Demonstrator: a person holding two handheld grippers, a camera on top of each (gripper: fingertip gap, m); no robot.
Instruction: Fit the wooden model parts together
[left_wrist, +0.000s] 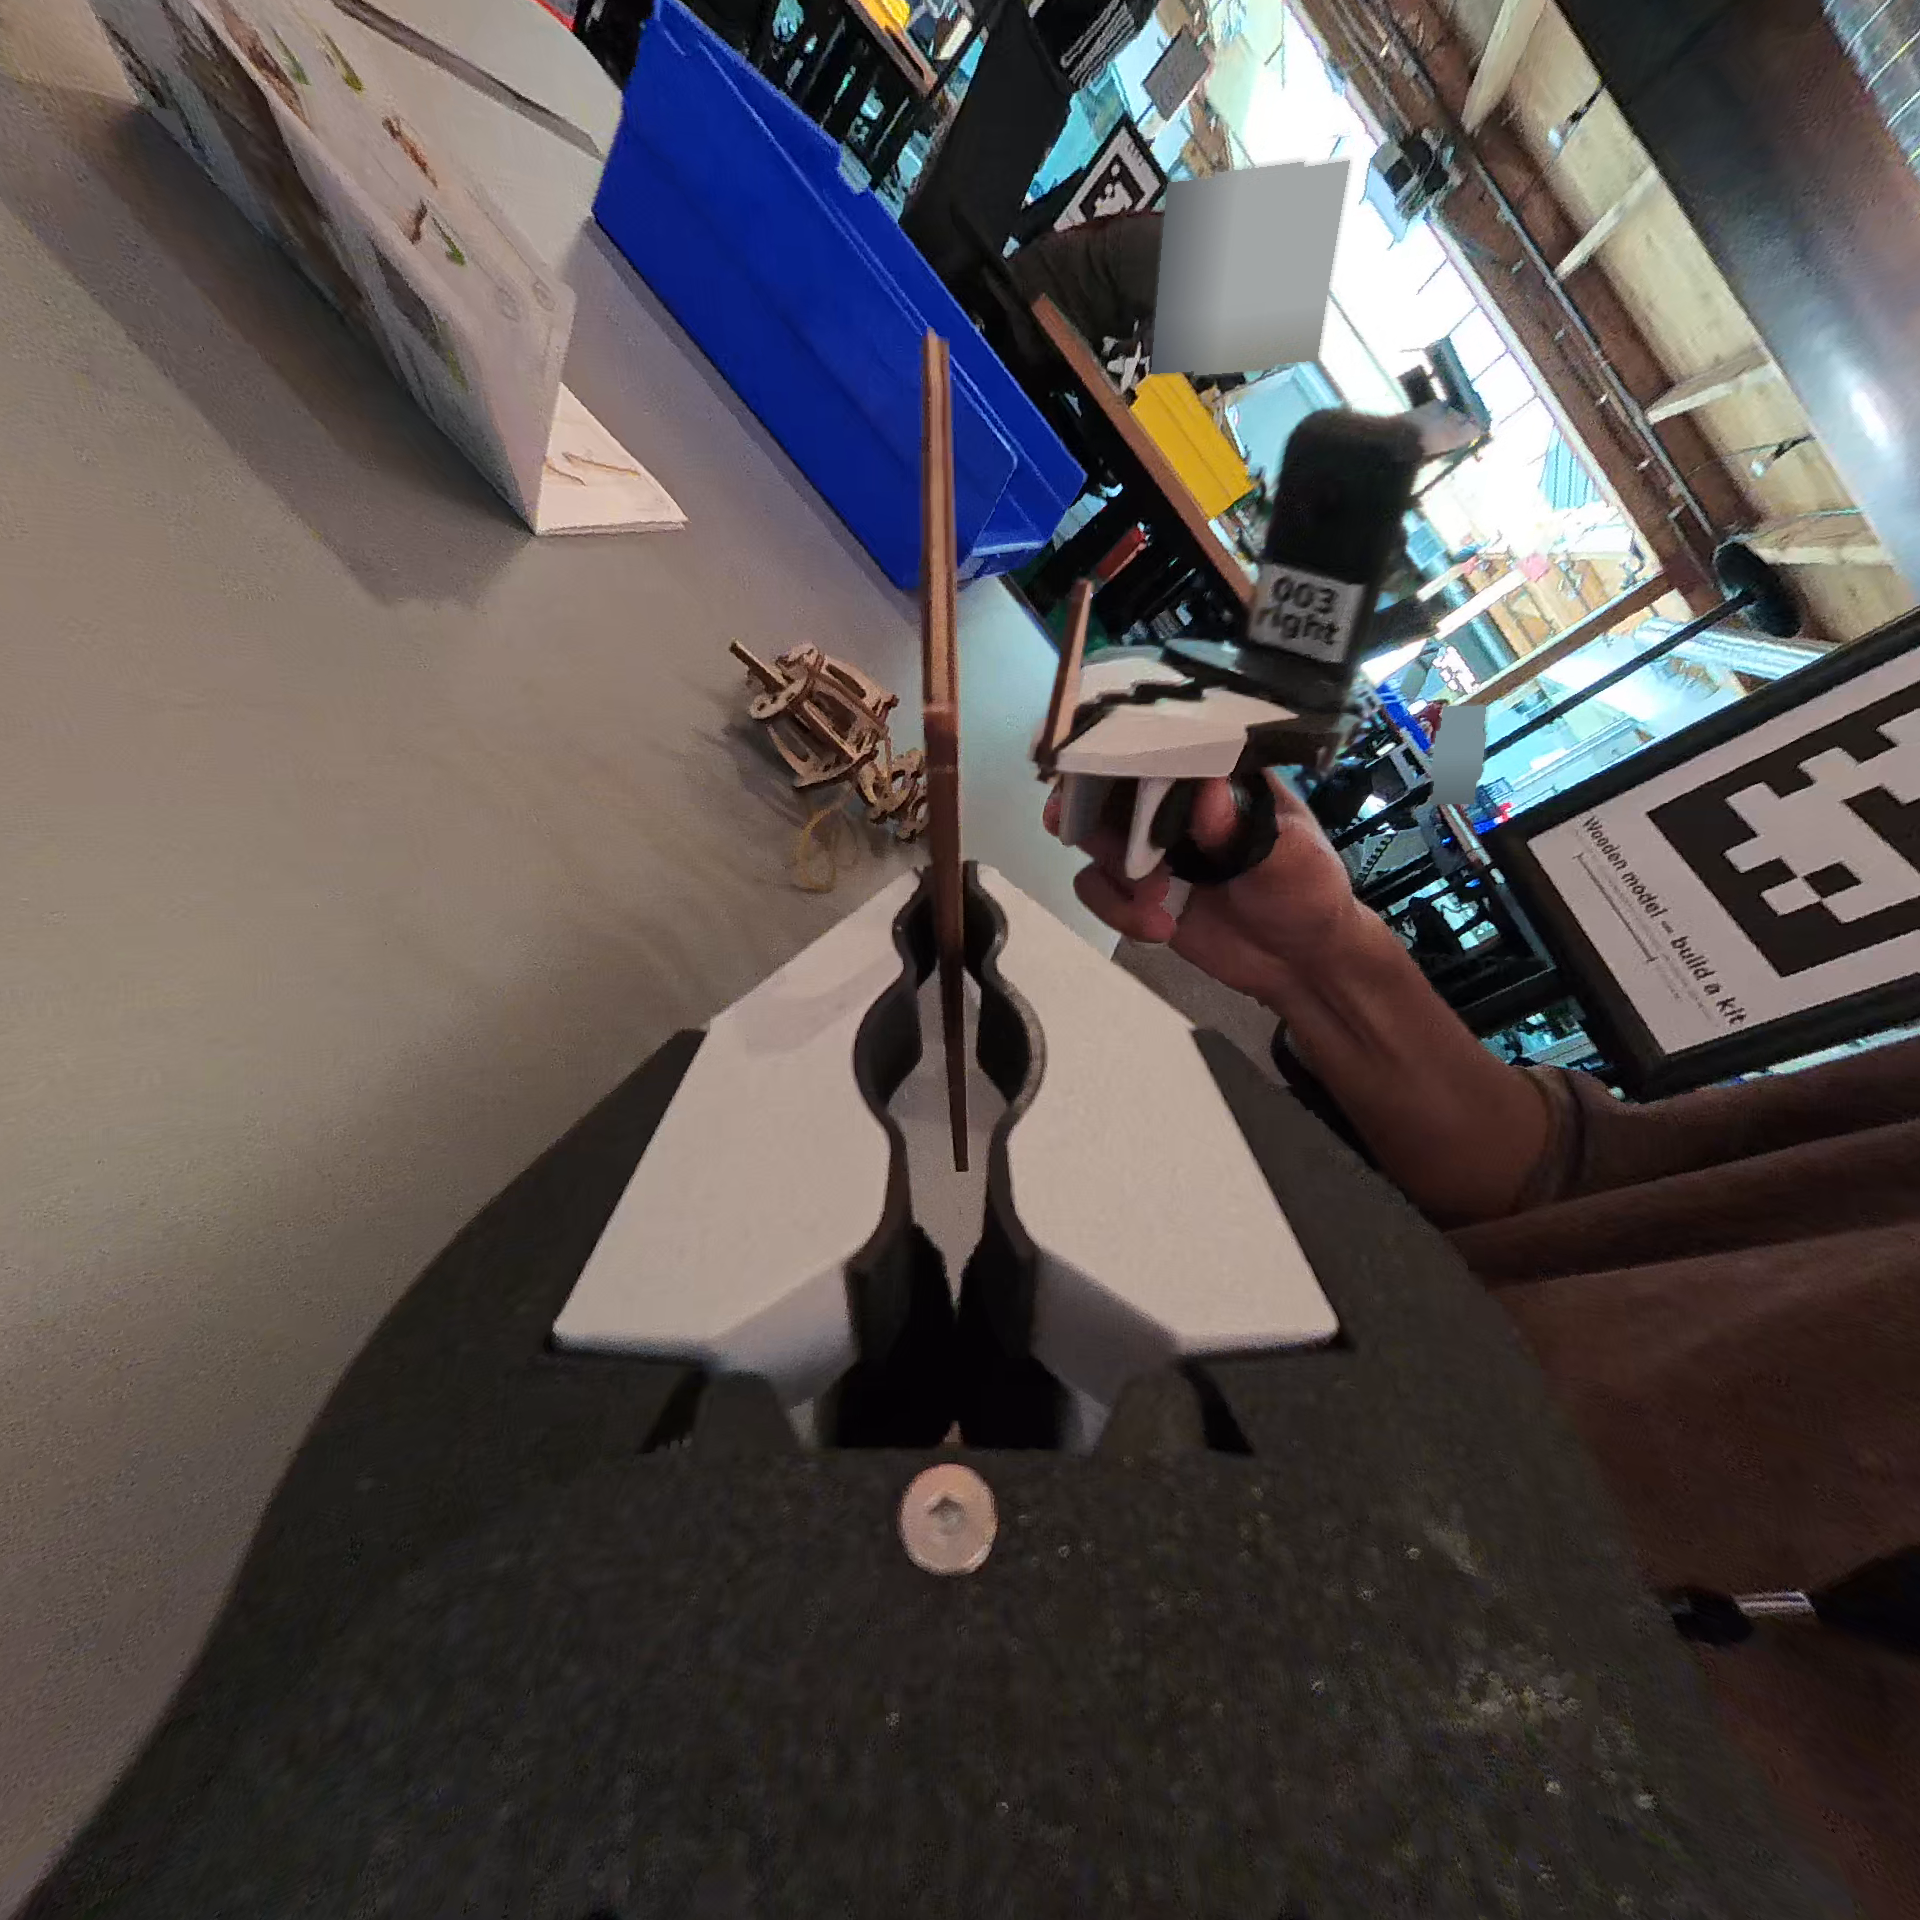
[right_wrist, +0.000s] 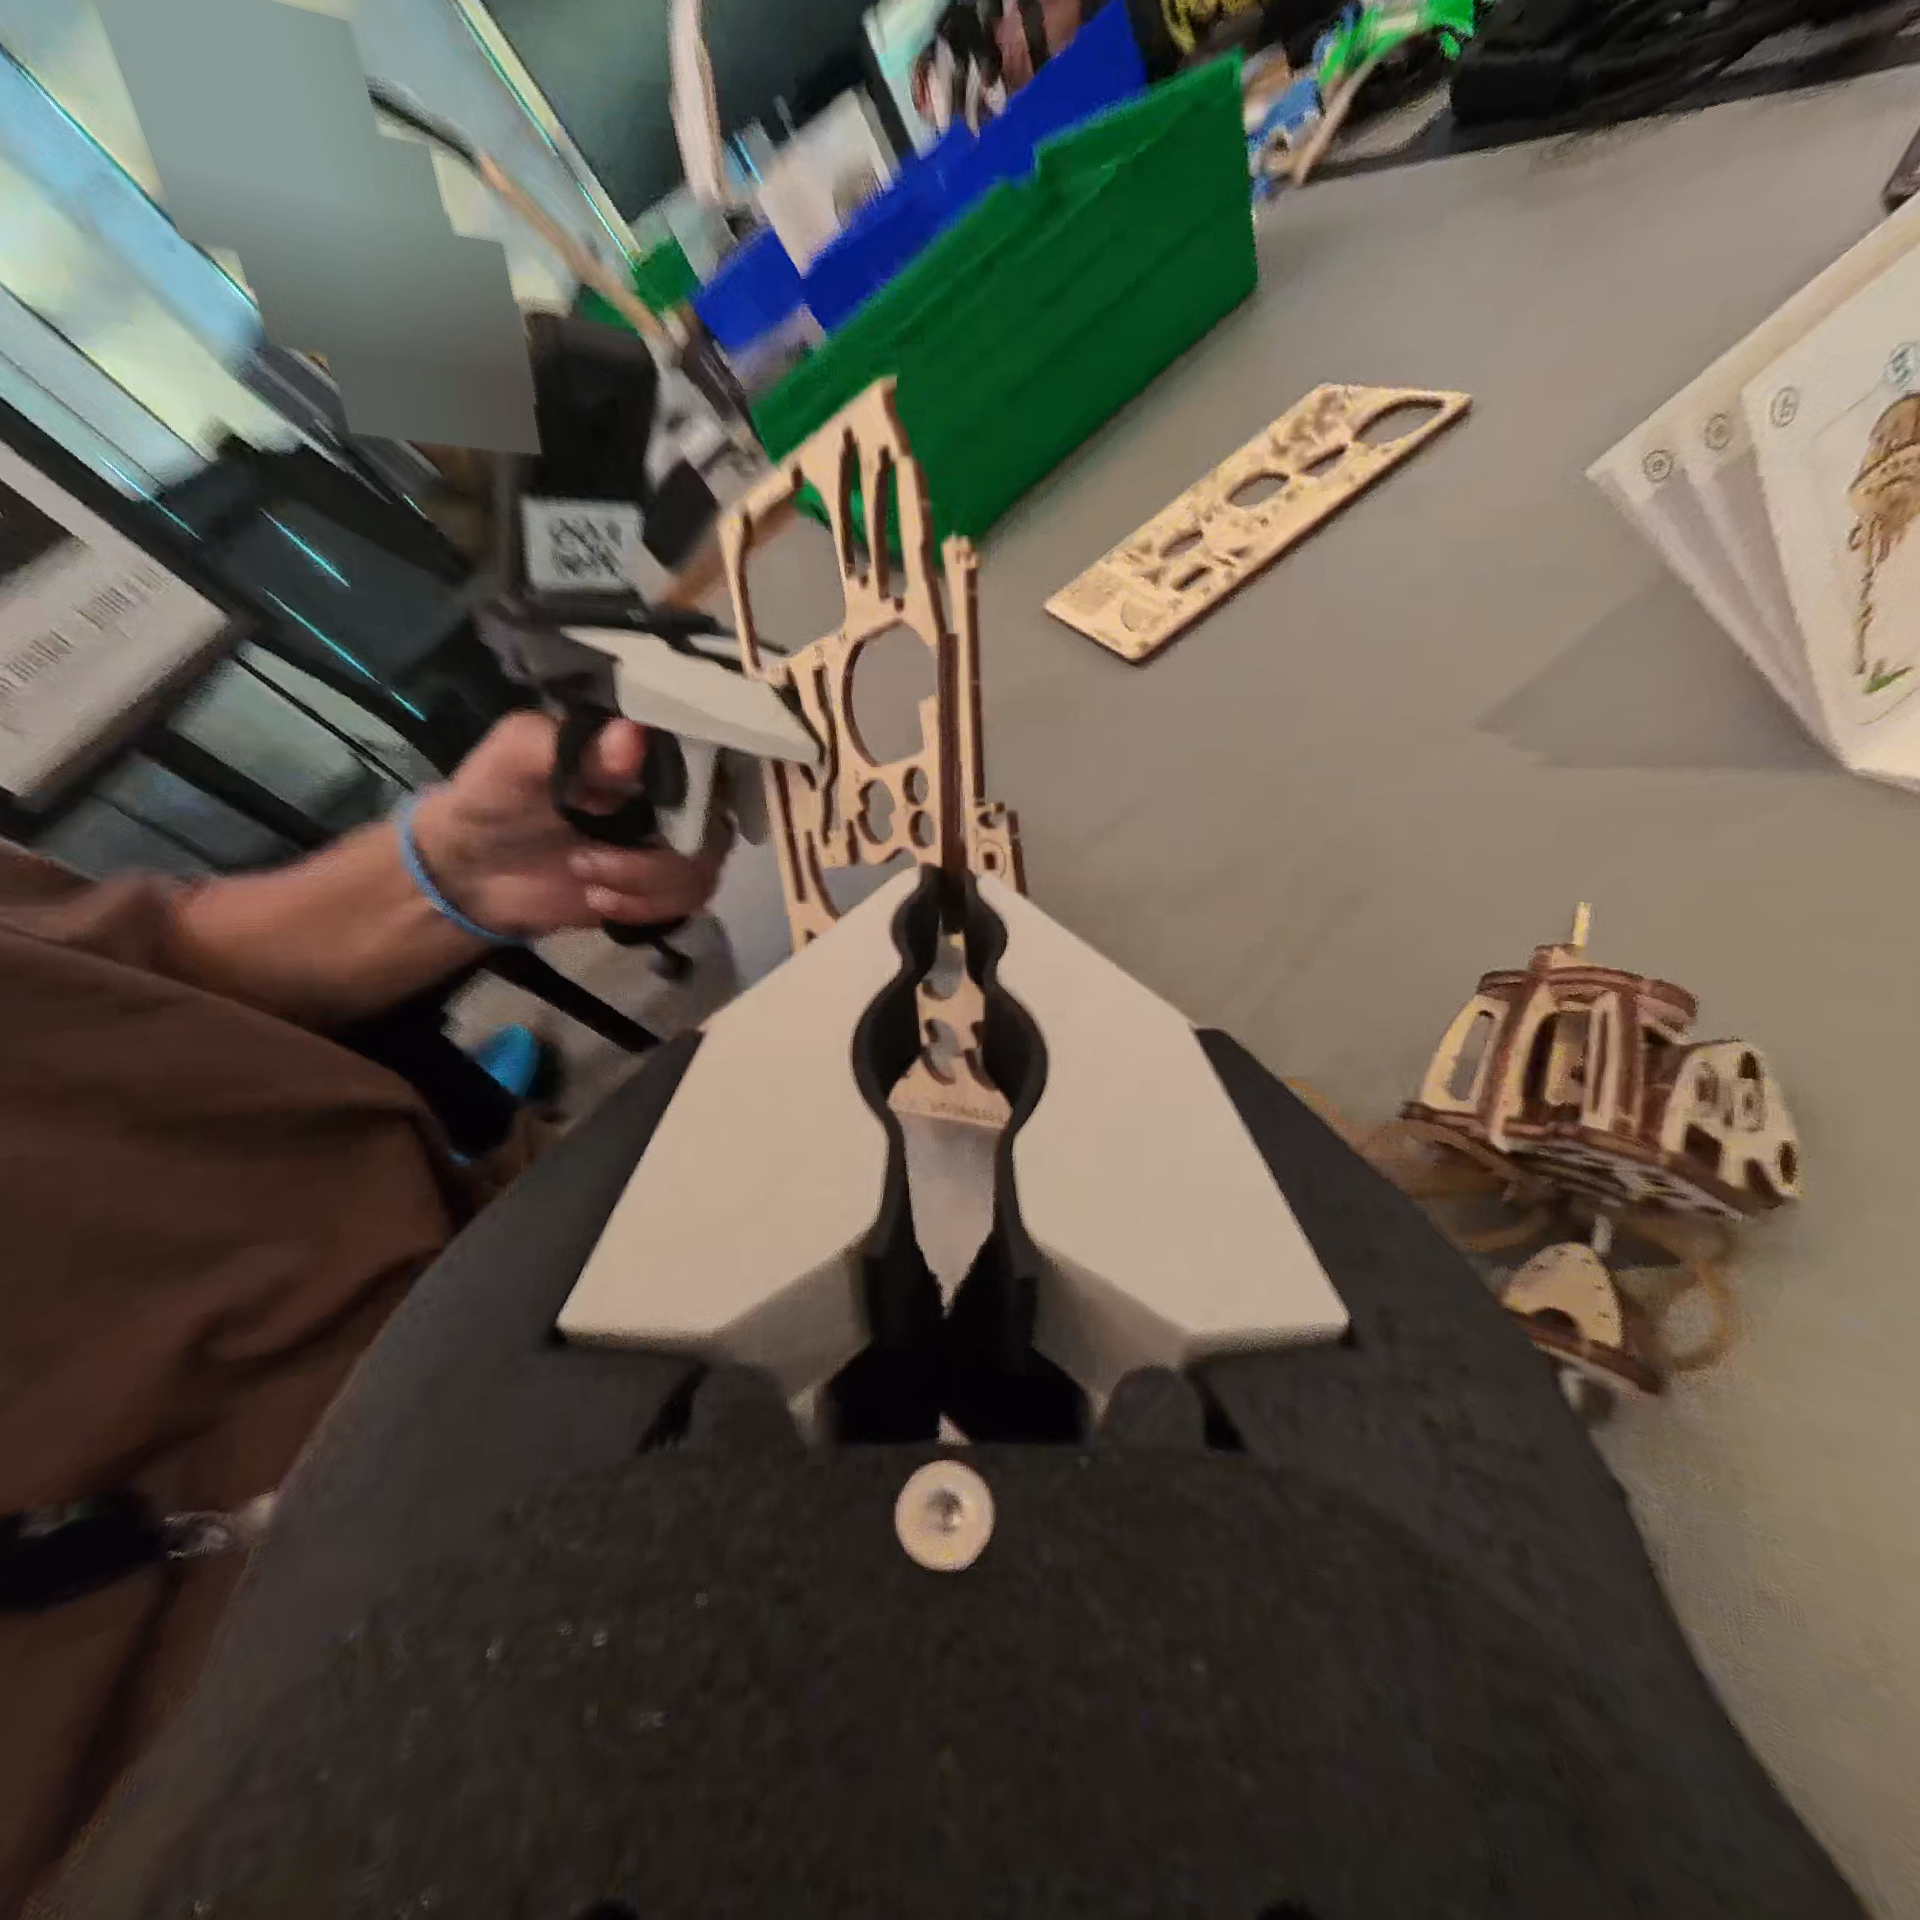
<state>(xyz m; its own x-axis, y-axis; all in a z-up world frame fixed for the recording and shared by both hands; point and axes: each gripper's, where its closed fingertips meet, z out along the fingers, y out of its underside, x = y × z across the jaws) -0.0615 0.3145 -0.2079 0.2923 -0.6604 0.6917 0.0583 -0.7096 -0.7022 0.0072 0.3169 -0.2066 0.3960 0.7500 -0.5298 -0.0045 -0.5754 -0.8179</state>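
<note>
The left gripper (left_wrist: 943, 914) clamped a wooden sheet (left_wrist: 938, 623) edge-on, the right gripper (right_wrist: 951, 914) pinched a thin strip (right_wrist: 961, 675) just beside it, both above the table (right_wrist: 1351, 831), the part-built model (right_wrist: 1590, 1081) beyond.

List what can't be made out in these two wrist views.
- Left wrist view: the wooden sheet in the left gripper is edge-on, so its cutouts are hidden.
- Left wrist view: the small wooden part in the right gripper is too small to identify.
- Right wrist view: the bins are motion-blurred and their contents are hidden by the walls.
- Right wrist view: the instruction booklet is cut off by the right edge.
</note>
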